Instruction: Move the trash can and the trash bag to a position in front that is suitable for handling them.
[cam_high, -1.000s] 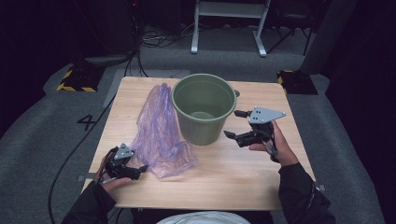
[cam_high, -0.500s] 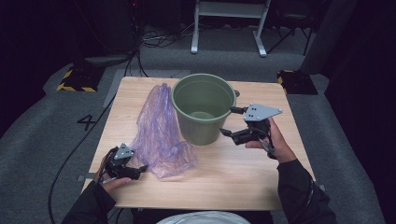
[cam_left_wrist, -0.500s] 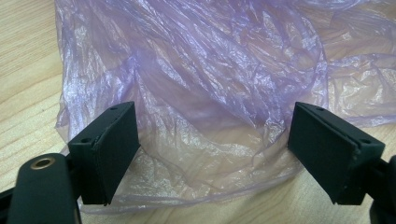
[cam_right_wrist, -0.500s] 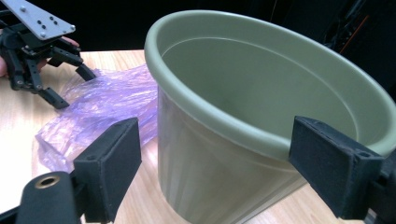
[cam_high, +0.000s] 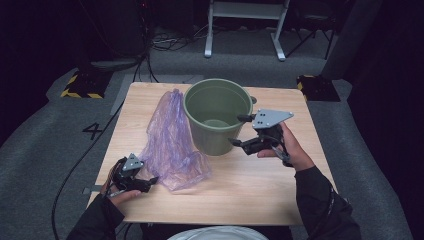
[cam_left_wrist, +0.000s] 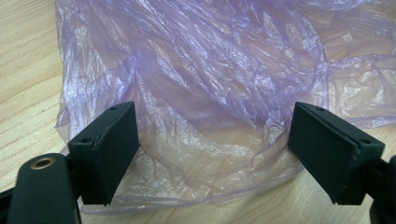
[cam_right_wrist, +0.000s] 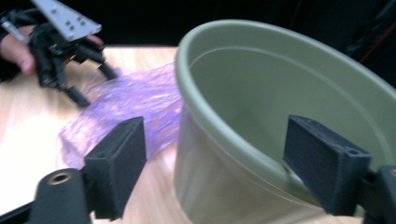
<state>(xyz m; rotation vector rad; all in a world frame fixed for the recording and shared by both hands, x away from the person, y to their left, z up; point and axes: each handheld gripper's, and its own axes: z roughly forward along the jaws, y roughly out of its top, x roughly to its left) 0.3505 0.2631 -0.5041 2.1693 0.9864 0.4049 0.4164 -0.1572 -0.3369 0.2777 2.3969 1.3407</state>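
On the one light wooden table (cam_high: 250, 195) stands one round, olive-green plastic bucket (cam_high: 217, 120), and beside it lies one crumpled, see-through purple plastic bag (cam_high: 172, 145). Two black two-jaw grippers are in use, the left gripper (cam_high: 150, 181) and the right gripper (cam_high: 239, 131), each held in one of the person's two hands. On the grey floor beyond the table sit two black blocks edged with yellow-and-black hazard stripes, one (cam_high: 82, 84) at the left and one (cam_high: 317, 86) at the right.
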